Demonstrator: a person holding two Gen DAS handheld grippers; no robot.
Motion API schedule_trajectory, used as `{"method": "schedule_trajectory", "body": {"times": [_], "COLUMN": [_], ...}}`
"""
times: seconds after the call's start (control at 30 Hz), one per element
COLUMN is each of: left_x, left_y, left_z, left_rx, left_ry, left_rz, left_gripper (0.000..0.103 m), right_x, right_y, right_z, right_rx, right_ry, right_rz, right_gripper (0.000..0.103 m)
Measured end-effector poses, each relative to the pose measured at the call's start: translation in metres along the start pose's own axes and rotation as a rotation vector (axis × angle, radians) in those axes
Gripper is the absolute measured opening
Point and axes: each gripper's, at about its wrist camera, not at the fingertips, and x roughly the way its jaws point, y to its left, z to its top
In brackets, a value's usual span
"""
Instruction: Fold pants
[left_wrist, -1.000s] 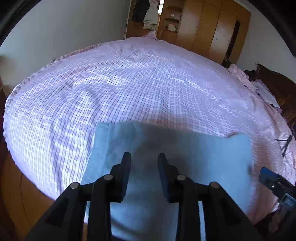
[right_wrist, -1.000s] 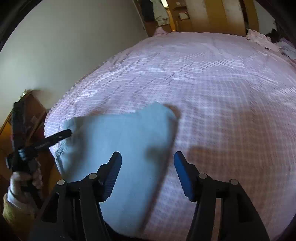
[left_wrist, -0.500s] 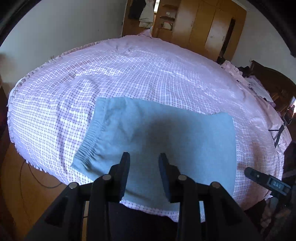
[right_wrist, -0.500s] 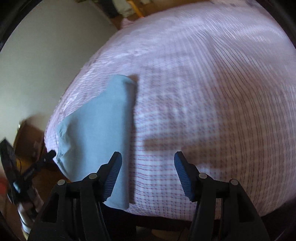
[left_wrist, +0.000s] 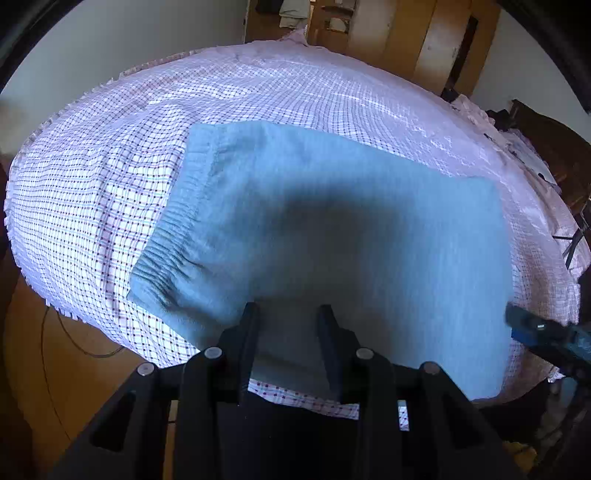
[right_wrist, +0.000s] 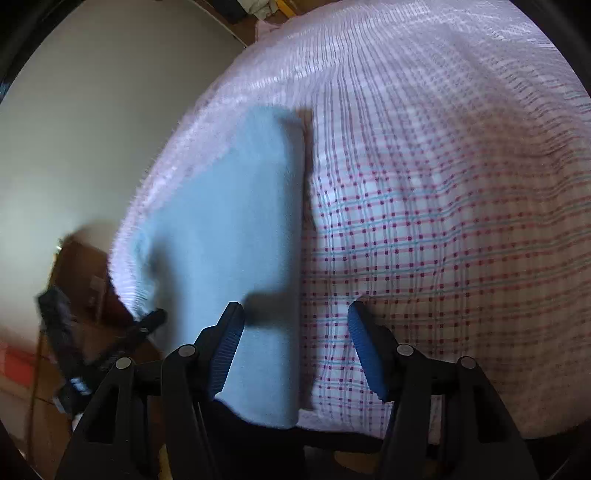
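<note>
At the left, the elastic waistband (left_wrist: 166, 236) of the light blue pants (left_wrist: 332, 229) bunches toward the edge of the checked bedspread (left_wrist: 92, 192). The left gripper (left_wrist: 288, 314) hovers over the near hem, jaws narrowly parted, holding nothing. Further right, the right gripper (right_wrist: 295, 325) hangs wider apart, also empty, straddling the pants' right edge. For a clean fold, I'd pinch both near corners evenly and smooth that gathered waistband first.
</note>
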Motion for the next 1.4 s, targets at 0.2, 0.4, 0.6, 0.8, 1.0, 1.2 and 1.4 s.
{"method": "schedule_trajectory", "body": {"times": [0.2,0.4,0.6,0.8,1.0,1.2,1.4], "left_x": [-0.012,-0.019,-0.003,-0.005,-0.001,-0.008,-0.043], "left_y": [-0.008,-0.027,-0.04,-0.045,-0.049,-0.046,-0.028], "left_z": [0.0,-0.001,-0.012,-0.012,-0.013,-0.01,0.008], "left_rx": [0.02,0.082,0.128,0.135,0.167,0.155,0.126], "left_ry": [-0.019,-0.019,0.035,0.032,0.04,0.043,-0.048], "left_rz": [-0.038,-0.078,-0.096,-0.09,-0.084,-0.078,-0.064], "left_gripper": [0.033,0.033,0.035,0.039,0.039,0.039,0.04], "right_x": [0.008,0.003,0.011,0.025,0.002,-0.016,-0.019], "right_y": [-0.001,0.009,0.001,0.024,0.046,0.086,0.126], "right_z": [-0.005,-0.007,-0.007,-0.006,-0.003,0.003,0.009], "right_rx": [-0.011,0.026,0.105,0.022,-0.033,-0.169,-0.279], "right_ry": [-0.012,0.007,-0.015,-0.004,-0.061,-0.101,-0.106], "right_rz": [0.012,0.043,0.099,0.09,0.127,0.153,0.191], "right_gripper": [0.055,0.055,0.046,0.023,0.003,0.003,0.003]}}
